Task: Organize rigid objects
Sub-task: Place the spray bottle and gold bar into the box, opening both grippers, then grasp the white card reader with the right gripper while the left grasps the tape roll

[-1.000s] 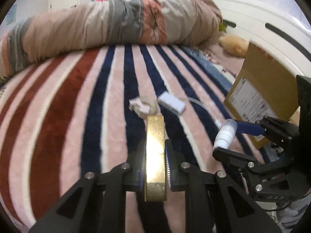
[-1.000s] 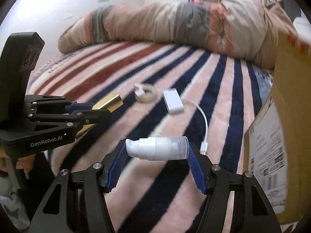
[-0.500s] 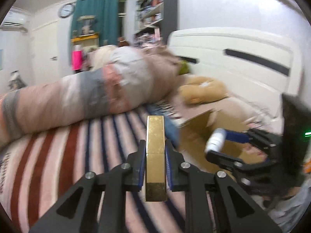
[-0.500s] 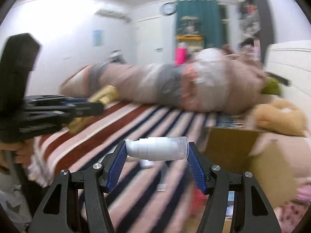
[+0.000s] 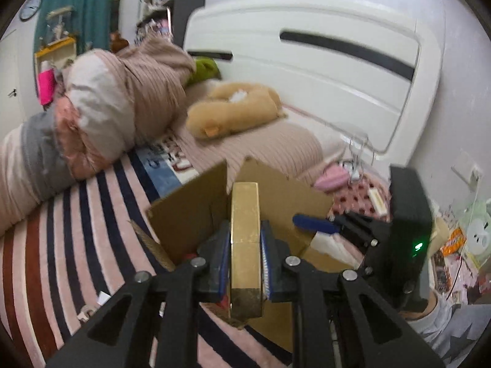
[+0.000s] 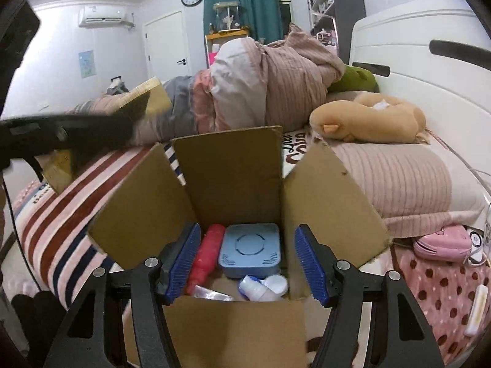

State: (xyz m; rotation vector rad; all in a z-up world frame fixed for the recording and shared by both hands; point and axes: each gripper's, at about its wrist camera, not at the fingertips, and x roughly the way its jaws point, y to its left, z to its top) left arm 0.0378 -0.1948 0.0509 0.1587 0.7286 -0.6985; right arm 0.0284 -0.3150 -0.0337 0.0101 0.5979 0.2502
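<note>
My left gripper [image 5: 245,260] is shut on a long gold box [image 5: 245,239] and holds it above the near edge of an open cardboard box [image 5: 187,214]. My right gripper [image 6: 245,260] is open and empty over the same cardboard box [image 6: 227,168]. Inside the box lie a white pump bottle [image 6: 257,288], a blue square device [image 6: 250,250] and a red bottle [image 6: 207,254]. The left gripper with the gold box [image 6: 150,99] also shows at the left of the right wrist view. The right gripper [image 5: 319,233] shows at the right of the left wrist view.
The cardboard box stands on a striped blanket [image 5: 61,245] on the bed. A rolled duvet [image 6: 260,86], a tan plush toy [image 6: 368,119] and a white headboard [image 5: 307,61] lie behind. A pink case [image 6: 442,242] sits to the right on a dotted sheet.
Both grippers swung right from the striped blanket to over the cardboard box. My right gripper opened and let go of the white pump bottle, which now lies in the box.
</note>
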